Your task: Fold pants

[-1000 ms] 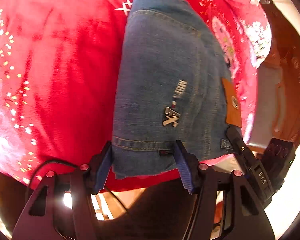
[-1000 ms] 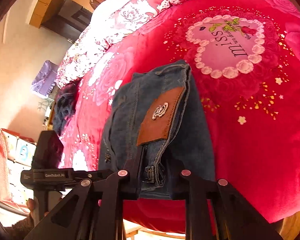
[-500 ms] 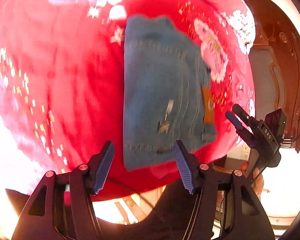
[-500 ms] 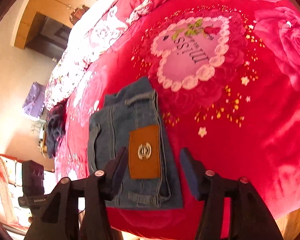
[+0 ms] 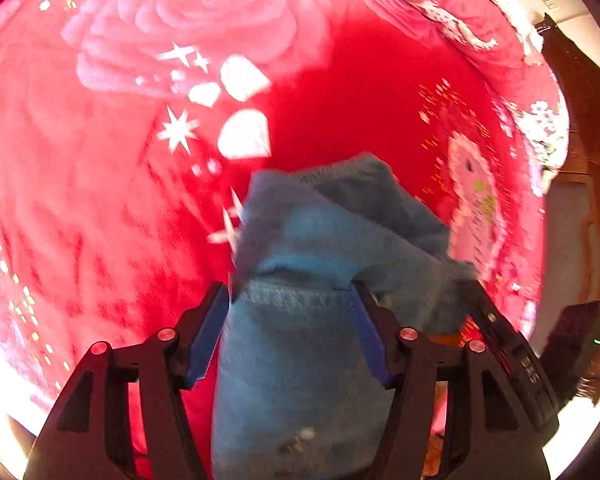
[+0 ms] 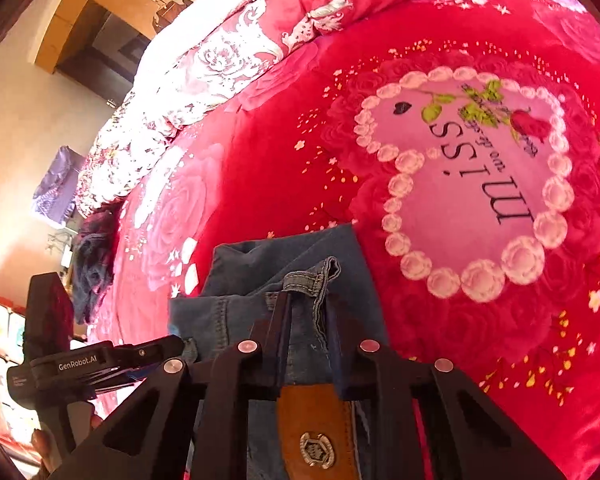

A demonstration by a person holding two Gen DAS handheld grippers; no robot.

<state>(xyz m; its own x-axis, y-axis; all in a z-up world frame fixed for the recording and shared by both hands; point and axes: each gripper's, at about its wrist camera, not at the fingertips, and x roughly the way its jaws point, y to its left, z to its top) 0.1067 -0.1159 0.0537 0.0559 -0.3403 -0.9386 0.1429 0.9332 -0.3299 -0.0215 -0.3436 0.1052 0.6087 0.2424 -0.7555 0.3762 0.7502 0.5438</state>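
The folded blue jeans lie bunched on the red bed cover, raised at the near end. My left gripper has its blue pads on both sides of the jeans' near edge, the denim filling the gap. In the right wrist view my right gripper is shut on the jeans' waistband, with the brown leather patch lying between its arms. The left gripper also shows in the right wrist view, at the jeans' left edge. The jeans look rumpled and lifted.
The red flowered bed cover with a pink heart motif spreads to the far side. A dark garment lies at the bed's left edge. Wooden furniture stands beyond the bed. A dark wooden bed frame is at the right.
Both grippers were open and drawn back from the flat folded jeans half a second ago. Now both have closed in on the jeans' near end, and the jeans are bunched and lifted.
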